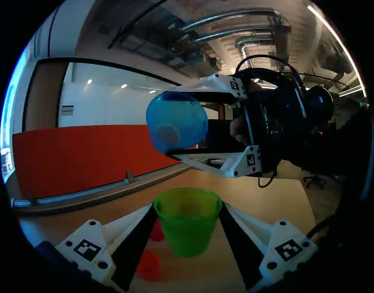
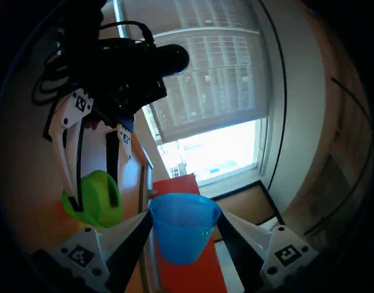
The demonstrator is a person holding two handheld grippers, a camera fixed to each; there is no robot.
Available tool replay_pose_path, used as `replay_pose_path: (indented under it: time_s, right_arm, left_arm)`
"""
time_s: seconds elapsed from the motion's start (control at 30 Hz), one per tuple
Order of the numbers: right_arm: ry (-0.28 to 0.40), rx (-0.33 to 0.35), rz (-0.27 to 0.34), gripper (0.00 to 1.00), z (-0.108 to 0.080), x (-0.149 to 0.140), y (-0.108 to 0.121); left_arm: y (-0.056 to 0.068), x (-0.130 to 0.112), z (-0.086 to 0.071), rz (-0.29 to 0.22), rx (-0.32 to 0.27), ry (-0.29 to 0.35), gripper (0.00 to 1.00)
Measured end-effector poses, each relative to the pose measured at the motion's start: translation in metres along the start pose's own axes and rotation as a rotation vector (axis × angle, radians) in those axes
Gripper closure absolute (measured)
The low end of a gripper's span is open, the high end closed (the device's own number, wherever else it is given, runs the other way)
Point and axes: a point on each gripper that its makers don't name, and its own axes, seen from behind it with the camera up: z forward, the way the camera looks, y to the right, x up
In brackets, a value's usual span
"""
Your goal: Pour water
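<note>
- Evidently the pour is at its tipping stage. The right gripper [image 1: 173, 122] pinches the blue cup [image 1: 179, 115] between both fingers, rolled onto its side, above and just beyond the left gripper's fingertips.
- The left gripper [image 1: 187, 211] is pressed onto the green cup [image 1: 188, 234], which stands upright between its two fingers, under the blue one and apart from it.
- No stream shows between the cups, and I cannot tell whether the green cup holds water. I judge the pour unfinished, with setting both cups down left to do.
- The left gripper view gives the blue cup's base, the table [image 1: 265, 195] below the fingers, and red pieces [image 1: 148, 266] under one finger.
- The right gripper view shows the blue cup's [image 2: 183, 234] open rim between its own fingers. The green cup [image 2: 92, 198] sits off to one side, held in the far gripper.
</note>
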Motion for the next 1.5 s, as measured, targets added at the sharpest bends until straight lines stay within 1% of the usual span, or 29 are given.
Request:
replay_pose_path:
  time_s: [0.2,0.43,0.67,0.77,0.97,1.07,1.17,1.23,1.5]
  right_arm:
    - [-0.002,-0.010,0.188,0.07,-0.007,-0.004,-0.003]
    - [-0.010,0.007,0.420,0.07,-0.012,-0.006,-0.014]
    - [-0.028,0.018,0.651,0.07,-0.014,-0.014,-0.017]
    - [-0.031,0.035,0.737,0.07,-0.016,-0.016,-0.021]
    - [-0.062,0.059,0.891,0.08,-0.016,-0.022,-0.032]
    - [-0.061,0.067,0.975,0.08,-0.017,-0.022,-0.034]
    - [-0.058,0.077,1.039,0.08,-0.018,-0.022,-0.035]
    - [-0.061,0.082,1.065,0.08,-0.019,-0.022,-0.037]
    - [-0.091,0.101,1.128,0.08,-0.025,-0.028,-0.044]
  left_arm:
    - [0.001,0.001,-0.001,0.005,0.004,-0.003,0.12]
    - [0.000,0.004,-0.003,0.006,0.010,-0.003,0.12]
    - [-0.001,0.003,-0.003,0.008,0.013,-0.006,0.12]
    - [-0.001,0.004,-0.003,0.009,0.015,-0.007,0.12]
    - [-0.002,0.004,-0.002,0.006,0.016,-0.006,0.12]
    - [-0.001,0.004,-0.002,0.005,0.016,-0.007,0.12]
    - [-0.001,0.003,-0.002,0.006,0.016,-0.010,0.12]
    - [-0.001,0.003,-0.002,0.006,0.016,-0.012,0.12]
    - [0.000,-0.001,-0.004,0.010,0.011,-0.036,0.12]
